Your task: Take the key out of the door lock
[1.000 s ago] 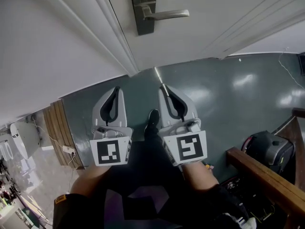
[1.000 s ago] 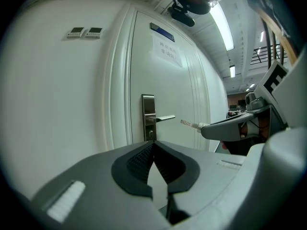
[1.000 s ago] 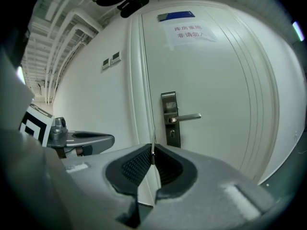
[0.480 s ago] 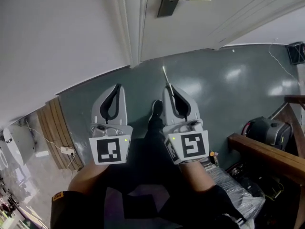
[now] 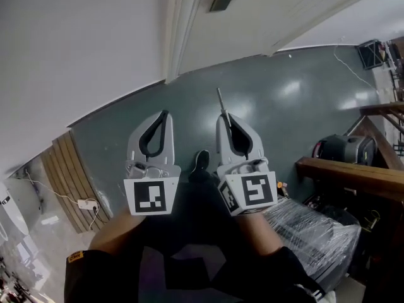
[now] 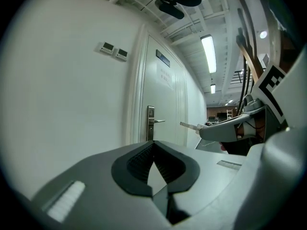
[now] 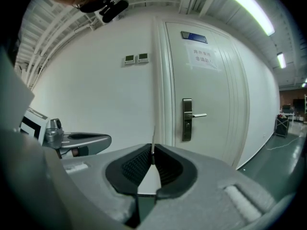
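The white door [image 7: 211, 80] stands closed well ahead of both grippers, a little to the right of the line along the right gripper's jaws, with plain wall [image 7: 96, 95] straight ahead and to the left of them. Below both grippers lies the grey-green floor [image 5: 284, 106]. On the door, far beyond the jaw tips, sits the dark lock plate [image 7: 187, 123] with its lever handle [image 7: 199, 115] pointing right; no key shows in it, though the keyhole is too small to make out.

The left gripper [image 5: 164, 115] is held just beside the right one, to its left, jaws brought together with nothing between them. The right gripper [image 5: 227, 116] has its jaws pressed onto the key [image 5: 221, 100]: the thin metal blade stands out past the tips and points toward the door, with the gripped end caught between the pads.

Judging from this, the pulling-out step looks finished, since the key sits in the right gripper and well apart from the lock plate. What remains is likely only to carry it off or put it somewhere. That calls for a firm clamp, because the blade is thin and smooth and could pivot or slide between the pads, and for steady wrists so the tip catches on nothing
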`<action>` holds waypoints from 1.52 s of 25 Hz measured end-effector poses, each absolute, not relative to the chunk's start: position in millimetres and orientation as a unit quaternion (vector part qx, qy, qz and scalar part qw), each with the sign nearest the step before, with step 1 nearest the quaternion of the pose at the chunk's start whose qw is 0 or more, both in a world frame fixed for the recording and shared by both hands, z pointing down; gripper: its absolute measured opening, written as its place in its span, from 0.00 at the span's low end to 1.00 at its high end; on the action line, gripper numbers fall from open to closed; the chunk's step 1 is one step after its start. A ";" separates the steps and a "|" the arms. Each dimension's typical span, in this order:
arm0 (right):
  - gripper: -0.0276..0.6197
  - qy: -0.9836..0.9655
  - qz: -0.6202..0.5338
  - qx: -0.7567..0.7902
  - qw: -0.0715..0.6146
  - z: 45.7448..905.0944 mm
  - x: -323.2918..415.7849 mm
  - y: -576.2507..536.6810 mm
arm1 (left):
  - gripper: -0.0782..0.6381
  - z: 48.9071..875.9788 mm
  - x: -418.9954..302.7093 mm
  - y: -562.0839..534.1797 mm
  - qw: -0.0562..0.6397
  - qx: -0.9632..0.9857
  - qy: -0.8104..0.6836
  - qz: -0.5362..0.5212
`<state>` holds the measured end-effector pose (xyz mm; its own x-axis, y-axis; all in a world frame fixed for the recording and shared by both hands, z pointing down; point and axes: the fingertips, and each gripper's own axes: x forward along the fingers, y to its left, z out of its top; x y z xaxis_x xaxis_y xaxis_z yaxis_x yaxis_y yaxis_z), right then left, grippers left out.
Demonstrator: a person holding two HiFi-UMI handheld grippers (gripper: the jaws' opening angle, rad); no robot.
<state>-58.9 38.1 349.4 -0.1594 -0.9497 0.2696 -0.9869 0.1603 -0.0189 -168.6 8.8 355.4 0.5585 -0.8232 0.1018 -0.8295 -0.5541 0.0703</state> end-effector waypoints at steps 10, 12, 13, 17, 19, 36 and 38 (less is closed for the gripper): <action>0.07 -0.728 0.099 0.673 0.086 343.2 -40.9 122.8 | 0.13 352.9 -144.1 78.8 0.048 0.901 -0.429 0.038; 0.07 -0.723 0.096 0.679 0.083 341.7 -31.8 146.8 | 0.13 350.2 -131.3 99.7 0.046 0.906 -0.420 0.038; 0.07 -0.722 0.095 0.681 0.081 342.1 -27.4 158.7 | 0.13 349.6 -125.6 110.6 0.045 0.907 -0.417 0.038; 0.07 -0.723 0.097 0.680 0.074 346.2 -15.1 208.8 | 0.13 349.4 -109.7 161.1 0.043 0.907 -0.417 0.038; 0.07 -0.728 0.098 0.676 0.063 345.0 -13.3 232.0 | 0.13 350.4 -105.6 187.5 0.041 0.905 -0.421 0.042; 0.07 -0.757 0.085 0.645 0.059 353.3 -17.0 331.8 | 0.13 354.5 -115.0 289.8 0.012 0.883 -0.464 0.074; 0.07 -0.759 0.087 0.642 0.063 354.5 -20.6 333.2 | 0.13 356.2 -118.2 291.2 0.012 0.882 -0.466 0.071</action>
<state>-20.6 333.2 354.5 -0.1667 -0.9639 0.2077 -0.9859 0.1597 -0.0501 -118.2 291.2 356.2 0.5565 -0.8196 0.1366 -0.8231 -0.5662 -0.0440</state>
